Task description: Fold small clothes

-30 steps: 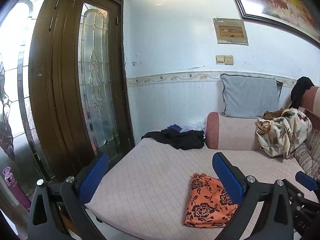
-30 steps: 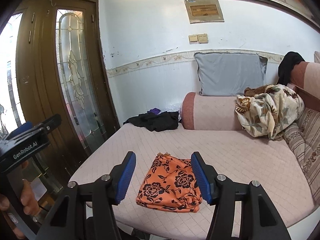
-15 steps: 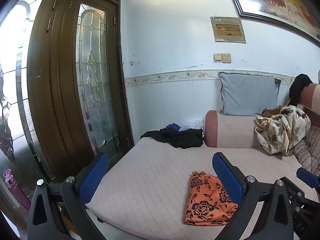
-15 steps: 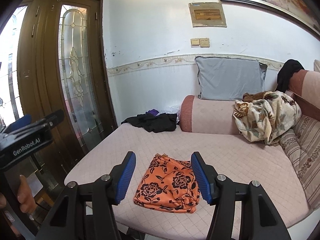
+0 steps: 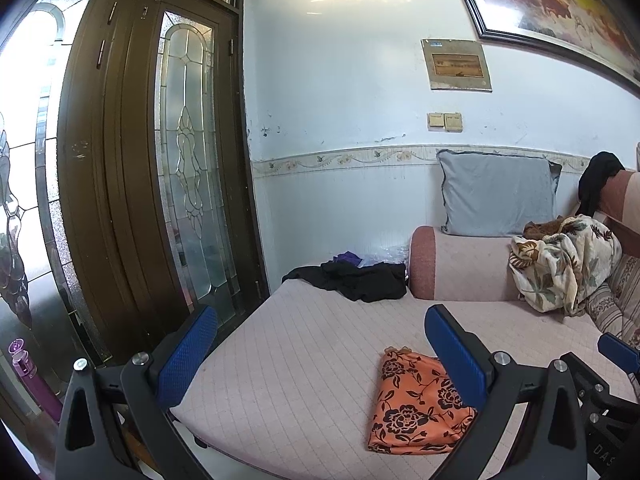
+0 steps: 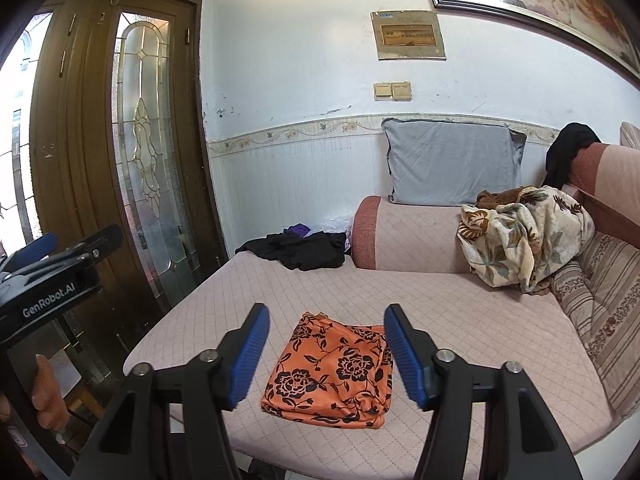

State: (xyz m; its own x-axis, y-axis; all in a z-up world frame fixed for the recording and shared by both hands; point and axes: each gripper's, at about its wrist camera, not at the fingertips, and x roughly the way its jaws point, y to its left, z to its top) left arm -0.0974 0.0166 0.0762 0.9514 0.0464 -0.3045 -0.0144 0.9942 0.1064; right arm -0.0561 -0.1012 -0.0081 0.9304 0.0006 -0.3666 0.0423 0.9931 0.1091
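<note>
Orange floral cloth (image 6: 334, 372) lies folded near the front edge of the sofa bed (image 6: 460, 312). Left hand-held gripper (image 5: 320, 354) and right hand-held gripper (image 6: 326, 354) both hover spread wide, empty. Black clothes (image 6: 298, 250) sit at the back left corner.

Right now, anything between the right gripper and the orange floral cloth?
Nothing visible. The right gripper is open, and the folded orange floral cloth lies directly ahead on bare sofa cushion. The black clothes lie well behind it.
</note>
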